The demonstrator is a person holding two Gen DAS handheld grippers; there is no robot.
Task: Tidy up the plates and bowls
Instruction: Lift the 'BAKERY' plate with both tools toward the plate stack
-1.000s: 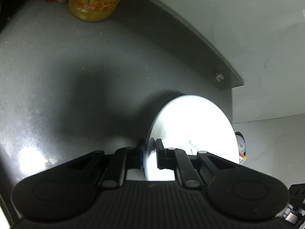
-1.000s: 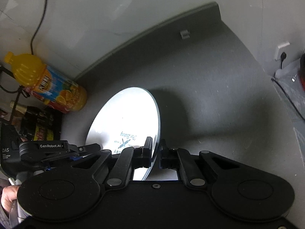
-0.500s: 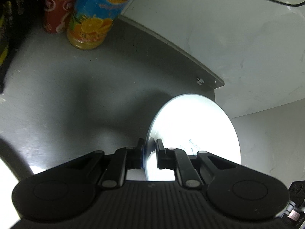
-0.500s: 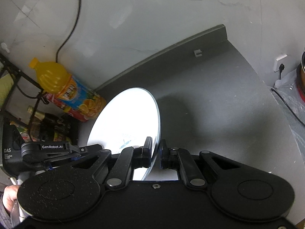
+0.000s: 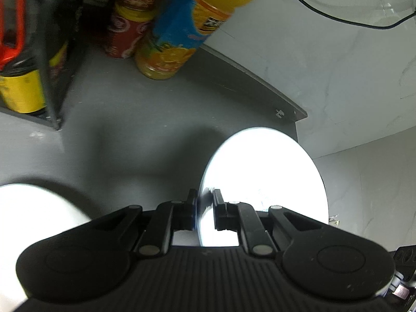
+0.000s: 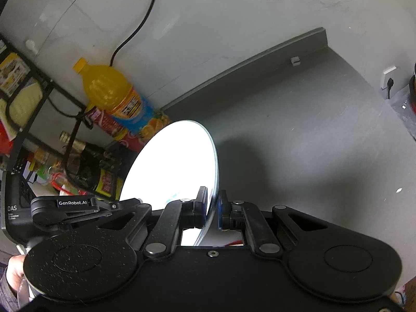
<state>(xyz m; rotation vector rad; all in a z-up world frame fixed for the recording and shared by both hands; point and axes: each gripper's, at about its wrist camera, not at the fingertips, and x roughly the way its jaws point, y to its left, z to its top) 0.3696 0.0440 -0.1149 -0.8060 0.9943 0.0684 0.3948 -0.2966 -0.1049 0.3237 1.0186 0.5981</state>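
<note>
1. Nearest the cameras, both sets of fingers are nearly closed, each pinching the rim of the same white plate [image 5: 262,171]. The left gripper [image 5: 204,209] has one edge; the right gripper [image 6: 213,209] has the opposite edge, and the left tool shows beside it in the right wrist view.
2. The plate is held on edge, tilted, in the air above the grey desk [image 5: 124,119], its shadow lying on the surface below. It touches nothing but the fingers.
3. By its look, the plate is stiff, thin and glossy, so likely slippery and breakable. A hold at the rim on two opposite sides suits it; the pinch should stay firm and both hands level with each other, since twisting could let it slip.
4. At the lower left of the left wrist view lies another bright white shape [image 5: 36,208], too washed out to identify.
5. Farther off stand an orange juice bottle [image 6: 114,96], a red can [image 5: 130,26] and a black rack [image 5: 46,59] of bottles against the wall.
</note>
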